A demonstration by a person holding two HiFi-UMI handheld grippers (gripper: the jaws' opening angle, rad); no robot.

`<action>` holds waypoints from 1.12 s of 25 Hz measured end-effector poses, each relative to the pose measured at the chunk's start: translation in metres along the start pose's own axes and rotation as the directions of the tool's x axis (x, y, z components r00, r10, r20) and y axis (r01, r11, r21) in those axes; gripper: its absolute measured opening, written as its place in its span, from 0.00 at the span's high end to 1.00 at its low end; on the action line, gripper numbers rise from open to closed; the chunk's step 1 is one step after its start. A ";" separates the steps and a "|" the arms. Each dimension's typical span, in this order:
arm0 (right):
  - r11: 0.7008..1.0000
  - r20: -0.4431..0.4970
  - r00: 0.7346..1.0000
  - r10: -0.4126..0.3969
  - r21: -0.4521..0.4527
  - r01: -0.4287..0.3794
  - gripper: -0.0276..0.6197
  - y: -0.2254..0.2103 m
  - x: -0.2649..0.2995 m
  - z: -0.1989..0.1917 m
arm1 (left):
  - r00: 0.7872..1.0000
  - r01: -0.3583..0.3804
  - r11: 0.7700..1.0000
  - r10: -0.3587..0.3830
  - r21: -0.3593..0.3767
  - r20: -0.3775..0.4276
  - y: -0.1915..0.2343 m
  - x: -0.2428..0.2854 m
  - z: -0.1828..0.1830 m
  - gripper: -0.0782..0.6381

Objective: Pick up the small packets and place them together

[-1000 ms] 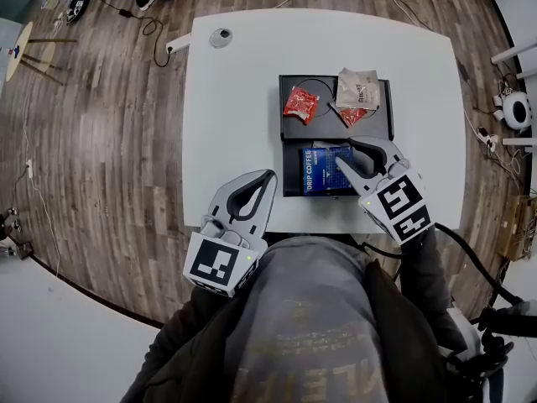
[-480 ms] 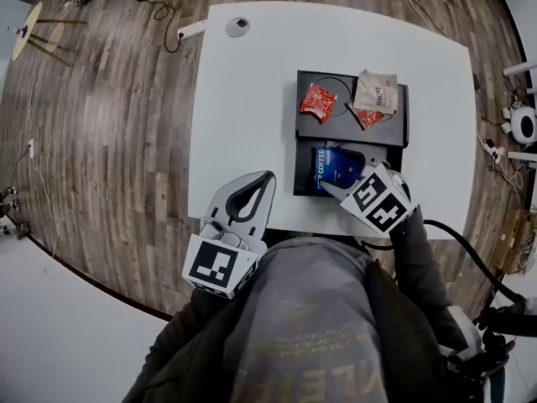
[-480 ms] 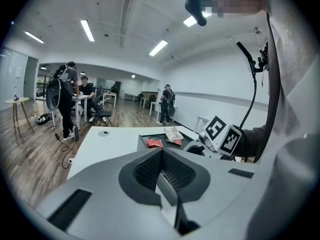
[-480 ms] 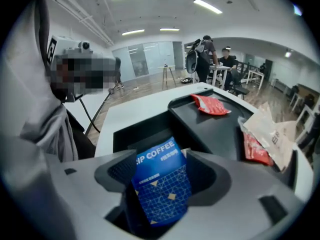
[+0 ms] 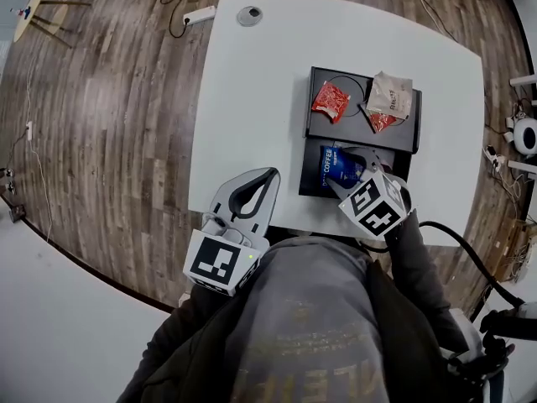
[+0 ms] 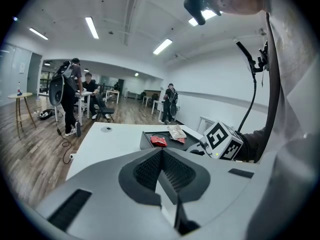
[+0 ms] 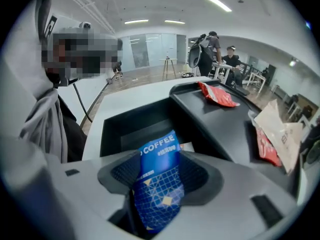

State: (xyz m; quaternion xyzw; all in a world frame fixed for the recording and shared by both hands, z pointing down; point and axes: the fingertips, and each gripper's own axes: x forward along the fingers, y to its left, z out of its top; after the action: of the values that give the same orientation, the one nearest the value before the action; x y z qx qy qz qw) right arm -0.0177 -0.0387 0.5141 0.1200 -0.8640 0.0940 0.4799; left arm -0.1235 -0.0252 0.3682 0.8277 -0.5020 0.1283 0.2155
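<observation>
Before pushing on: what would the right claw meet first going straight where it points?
The right claw would first meet the blue foil coffee packet, between its jaws, which have just been closing; behind it, probably the black tray's floor.

The blue packet (image 7: 160,184) with "COFFEE" printed in white is sitting right between the jaws of the right claw (image 5: 352,168). It's bowing a little, and its printed end is poking out past the tips over the sunken compartment of the black tray (image 5: 336,133). Those jaws have just been closing in a bit but are standing wide, with gaps showing on both sides of the packet. Further out ahead of the claw, a crinkly red packet (image 5: 330,101) is lying flat on the tray's raised deck. Ahead and off to the claw's right, a beige packet (image 5: 391,95) is lying partly over a second red packet (image 5: 382,122).
</observation>
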 end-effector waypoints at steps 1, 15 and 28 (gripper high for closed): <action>1.000 0.004 1.000 -0.007 -0.004 0.007 0.58 0.000 -0.001 0.000 | 1.000 0.000 1.000 0.000 0.001 0.002 0.000 0.000 0.001 0.89; 0.994 0.111 0.988 -0.105 0.033 0.102 0.73 0.003 -0.033 0.013 | 0.999 0.016 0.999 -0.018 0.051 0.038 -0.020 -0.010 0.009 0.89; 0.989 0.140 0.980 -0.144 0.035 0.141 0.73 0.010 -0.055 0.023 | 0.995 0.042 0.995 -0.050 0.095 0.081 -0.032 -0.015 0.024 0.89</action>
State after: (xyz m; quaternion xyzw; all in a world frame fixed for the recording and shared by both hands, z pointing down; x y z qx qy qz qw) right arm -0.0105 -0.0294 0.4548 0.1938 -0.8840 0.0612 0.4209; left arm -0.1028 -0.0124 0.3330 0.8529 -0.4847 0.1121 0.1586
